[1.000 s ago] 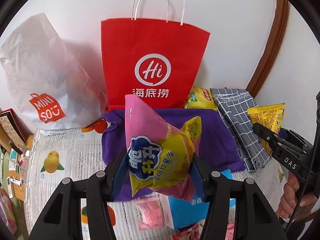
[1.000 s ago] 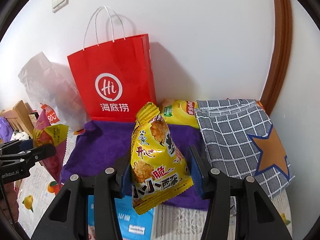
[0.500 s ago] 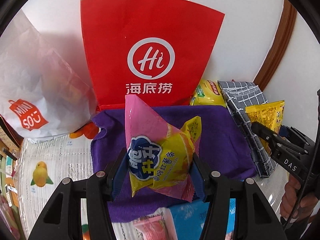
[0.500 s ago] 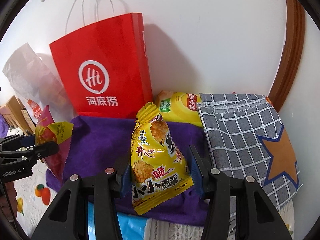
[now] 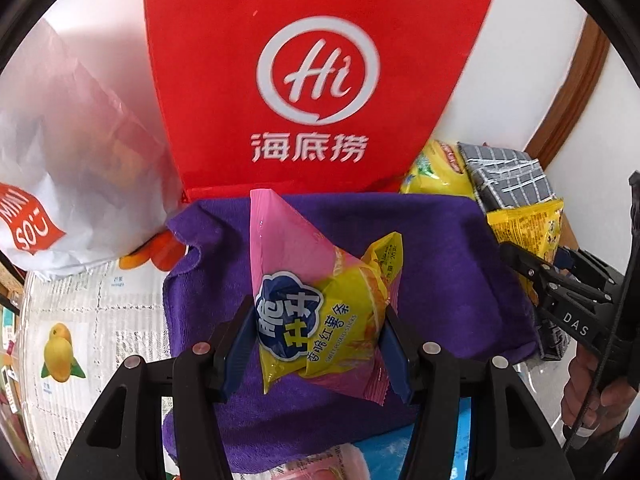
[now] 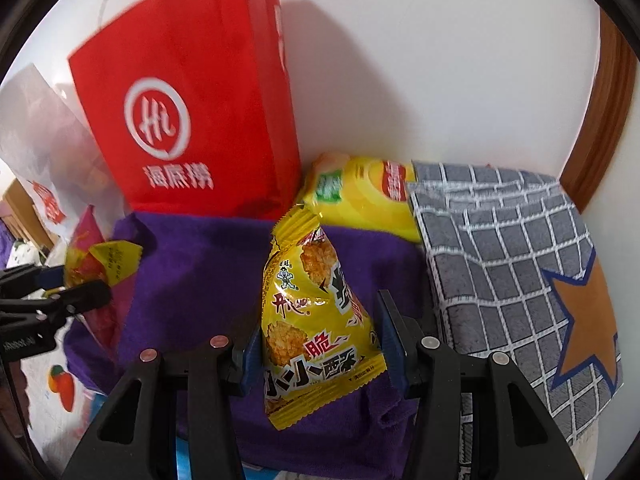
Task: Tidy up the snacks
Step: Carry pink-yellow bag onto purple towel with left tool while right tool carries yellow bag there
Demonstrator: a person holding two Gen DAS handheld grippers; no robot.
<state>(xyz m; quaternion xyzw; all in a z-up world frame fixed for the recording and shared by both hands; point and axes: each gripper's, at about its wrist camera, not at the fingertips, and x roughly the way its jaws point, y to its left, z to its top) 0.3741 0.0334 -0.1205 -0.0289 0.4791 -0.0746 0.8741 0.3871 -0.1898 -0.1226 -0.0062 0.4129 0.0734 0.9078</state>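
My left gripper (image 5: 318, 336) is shut on a pink and yellow sweet-potato-stick packet (image 5: 320, 312), held just above a purple towel (image 5: 448, 264). My right gripper (image 6: 316, 344) is shut on a yellow crisp packet (image 6: 312, 320), also over the purple towel (image 6: 200, 264). In the left wrist view the right gripper (image 5: 532, 268) shows at the right edge with its yellow packet (image 5: 524, 228), a hand below it. In the right wrist view the left gripper (image 6: 80, 284) shows at the left with the pink packet (image 6: 100, 276).
A red paper bag (image 5: 316, 80) stands against the wall behind the towel, a white plastic bag (image 5: 60, 152) to its left. A yellow chip bag (image 6: 360, 196) and a grey checked cloth bag (image 6: 516, 272) lie at the right. Fruit-print paper (image 5: 80, 320) covers the table.
Both grippers have gone forward and down toward the purple towel, each keeping its packet. The red bag and towel now loom larger; the blue box below has nearly left view.
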